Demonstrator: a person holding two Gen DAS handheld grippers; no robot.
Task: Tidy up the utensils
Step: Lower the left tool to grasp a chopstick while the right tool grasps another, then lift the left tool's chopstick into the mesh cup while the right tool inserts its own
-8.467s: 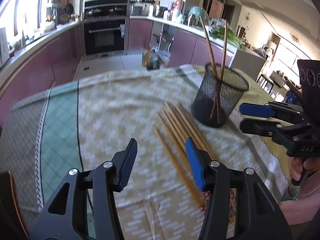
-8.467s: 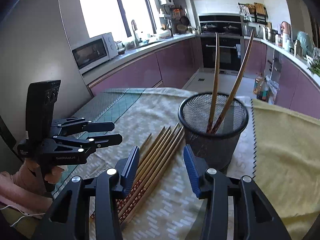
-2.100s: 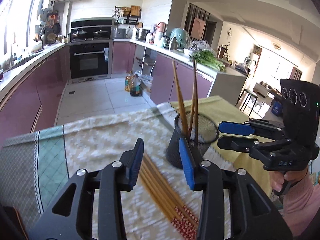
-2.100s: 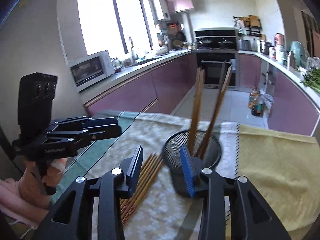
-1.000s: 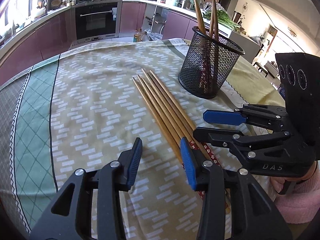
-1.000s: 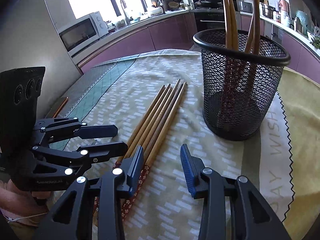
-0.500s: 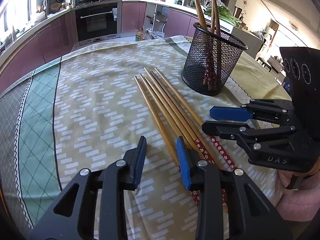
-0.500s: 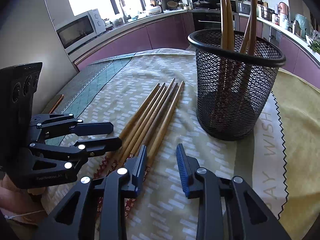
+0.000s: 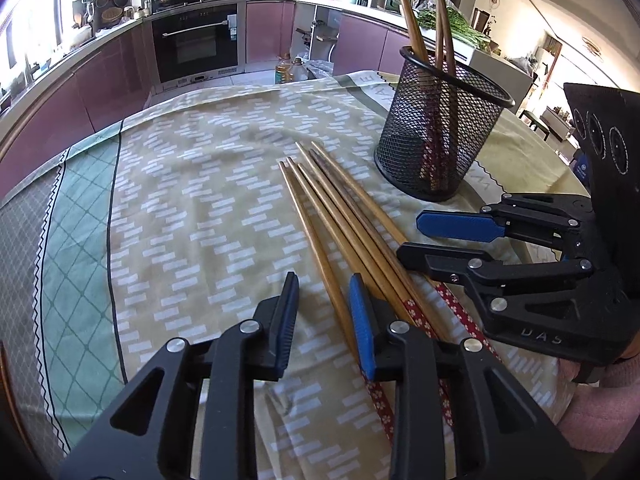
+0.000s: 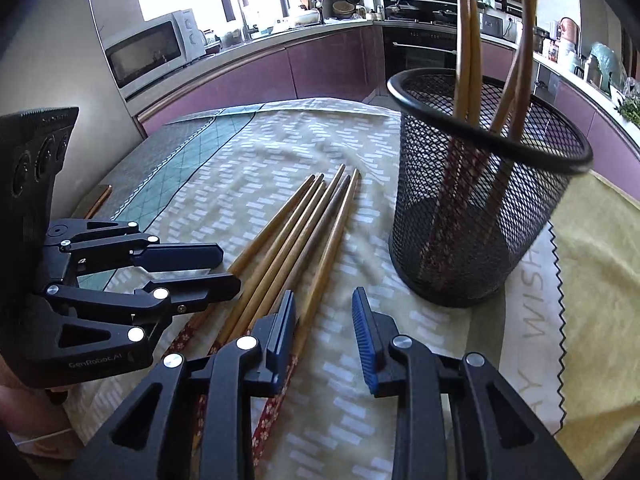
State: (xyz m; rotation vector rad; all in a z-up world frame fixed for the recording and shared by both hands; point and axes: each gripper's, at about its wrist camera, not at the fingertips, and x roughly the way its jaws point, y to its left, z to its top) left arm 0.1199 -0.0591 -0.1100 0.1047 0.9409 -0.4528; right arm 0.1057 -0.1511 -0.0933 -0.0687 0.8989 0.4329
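Several wooden chopsticks (image 9: 340, 220) (image 10: 296, 232) with red patterned ends lie side by side on the tablecloth. A black mesh holder (image 9: 436, 128) (image 10: 472, 216) stands behind them with more chopsticks (image 10: 468, 40) upright in it. My left gripper (image 9: 325, 292) (image 10: 228, 268) is closing around the outermost chopstick on its side, and its pads are not touching it. My right gripper (image 10: 324, 300) (image 9: 408, 236) straddles the outermost chopstick on the other side, jaws narrow but apart from it. Both grippers sit low over the patterned ends.
A patterned beige and green tablecloth (image 9: 180, 200) covers the table, with a yellow cloth (image 10: 592, 280) under and beside the holder. A pink sleeve (image 9: 600, 412) shows behind the right gripper. Purple kitchen cabinets, an oven and a microwave (image 10: 152, 52) stand beyond the table.
Both grippers have dropped from near the holder to the chopsticks' patterned ends, and their jaws have narrowed. The holder has more chopsticks in it than in the oldest frames.
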